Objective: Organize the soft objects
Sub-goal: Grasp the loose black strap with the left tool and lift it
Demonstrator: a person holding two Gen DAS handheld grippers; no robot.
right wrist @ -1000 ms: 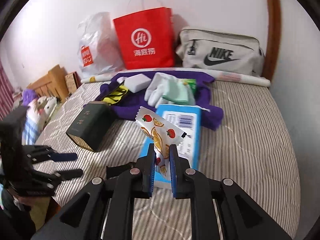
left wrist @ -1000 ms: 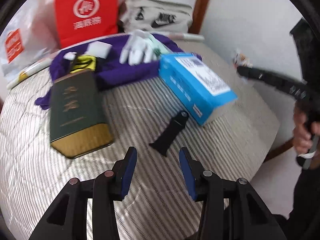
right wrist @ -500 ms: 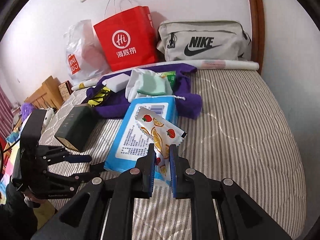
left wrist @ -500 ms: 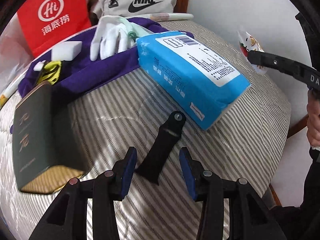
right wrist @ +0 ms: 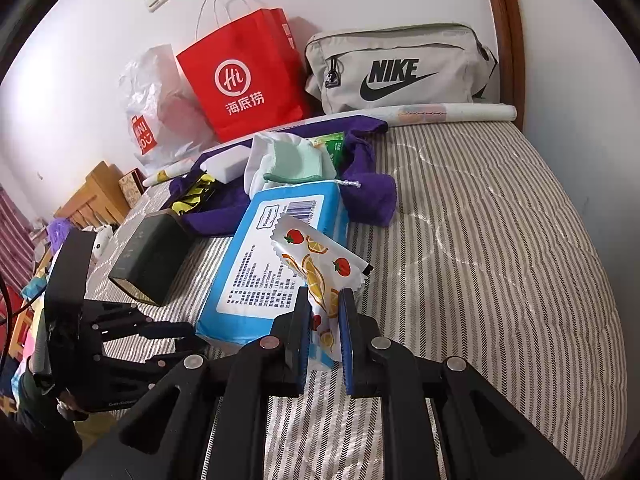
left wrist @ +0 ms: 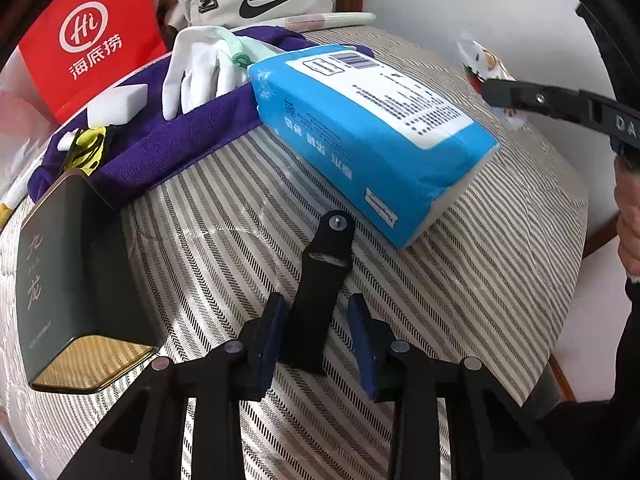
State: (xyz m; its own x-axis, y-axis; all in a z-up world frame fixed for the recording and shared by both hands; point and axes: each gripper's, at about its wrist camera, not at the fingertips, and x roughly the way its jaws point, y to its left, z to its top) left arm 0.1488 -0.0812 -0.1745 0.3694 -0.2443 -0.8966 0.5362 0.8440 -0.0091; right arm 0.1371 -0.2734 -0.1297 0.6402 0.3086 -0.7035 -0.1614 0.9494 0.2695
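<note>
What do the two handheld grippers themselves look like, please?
Both are matte black plastic frames with round silver pivot bolts and triangular cut-outs. The left gripper and right gripper have flat fingers faced with blue pads. The left's body carries small pale lettering in the right wrist view. No cables show.

A red paper bag and a grey Nike pouch are standing against the wall. A translucent plastic bag is sitting just left of the red one. A rolled paper tube is lying below the pouch. A dark green box is resting on the striped bedcover.
</note>
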